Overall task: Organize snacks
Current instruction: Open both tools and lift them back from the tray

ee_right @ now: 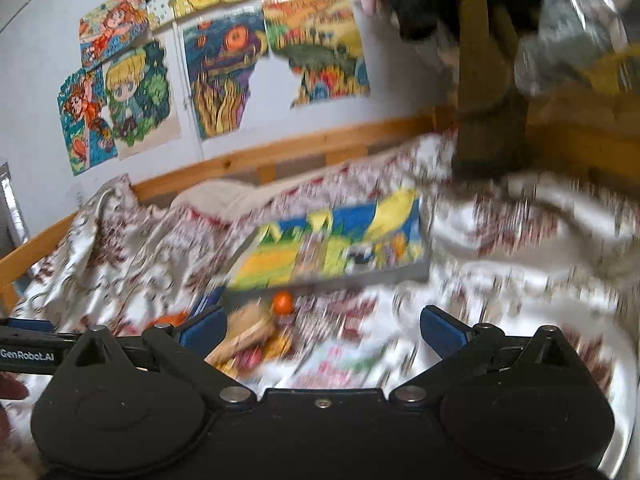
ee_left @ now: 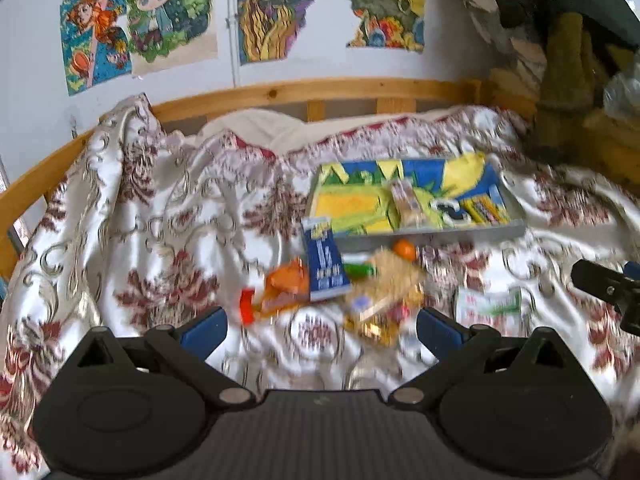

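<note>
A grey tray [ee_left: 448,233] with a colourful lining lies on the bed and holds several snack packets. In front of it lie a blue packet [ee_left: 325,261], an orange packet [ee_left: 283,289], a clear bag of biscuits [ee_left: 386,292], a small orange fruit [ee_left: 404,249] and a white-green packet [ee_left: 489,307]. My left gripper [ee_left: 322,330] is open and empty above the bedspread, just short of the pile. My right gripper [ee_right: 323,332] is open and empty; its view is blurred, showing the tray [ee_right: 384,276], the fruit [ee_right: 283,302] and the white packet [ee_right: 340,364].
A floral bedspread [ee_left: 160,248] covers the bed. A wooden bed rail [ee_left: 304,90] runs along the wall with posters. Dark clothes and wooden posts [ee_left: 560,80] stand at the right. The right gripper's finger shows in the left wrist view [ee_left: 608,288].
</note>
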Demonstrator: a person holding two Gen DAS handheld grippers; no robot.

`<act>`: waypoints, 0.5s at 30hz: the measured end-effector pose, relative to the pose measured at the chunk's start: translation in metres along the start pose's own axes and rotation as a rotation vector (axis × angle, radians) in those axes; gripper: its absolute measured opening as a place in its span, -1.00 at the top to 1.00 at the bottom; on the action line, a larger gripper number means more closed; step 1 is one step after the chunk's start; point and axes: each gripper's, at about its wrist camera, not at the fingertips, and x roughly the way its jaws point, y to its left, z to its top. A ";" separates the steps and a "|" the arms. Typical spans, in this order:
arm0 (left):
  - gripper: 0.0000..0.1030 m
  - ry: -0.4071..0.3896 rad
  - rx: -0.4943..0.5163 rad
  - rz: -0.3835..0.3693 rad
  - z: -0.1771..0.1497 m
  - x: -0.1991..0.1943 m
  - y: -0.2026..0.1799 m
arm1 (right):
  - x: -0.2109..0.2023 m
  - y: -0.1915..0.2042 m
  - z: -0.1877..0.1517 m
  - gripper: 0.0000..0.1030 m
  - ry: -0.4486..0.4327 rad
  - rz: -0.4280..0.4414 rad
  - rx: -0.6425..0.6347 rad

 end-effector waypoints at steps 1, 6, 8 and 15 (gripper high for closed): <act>-0.99 0.016 0.003 -0.002 -0.003 -0.001 0.001 | -0.002 0.000 -0.004 -0.99 0.022 0.015 0.016; -0.99 0.080 0.001 0.024 -0.020 -0.005 0.006 | -0.005 0.009 -0.025 -0.99 0.144 0.006 0.002; -0.99 0.099 -0.001 0.038 -0.025 -0.006 0.007 | -0.002 0.014 -0.030 -0.99 0.183 -0.030 -0.028; -0.99 0.138 0.017 0.025 -0.028 -0.001 0.006 | 0.004 0.018 -0.038 -0.99 0.245 -0.013 -0.040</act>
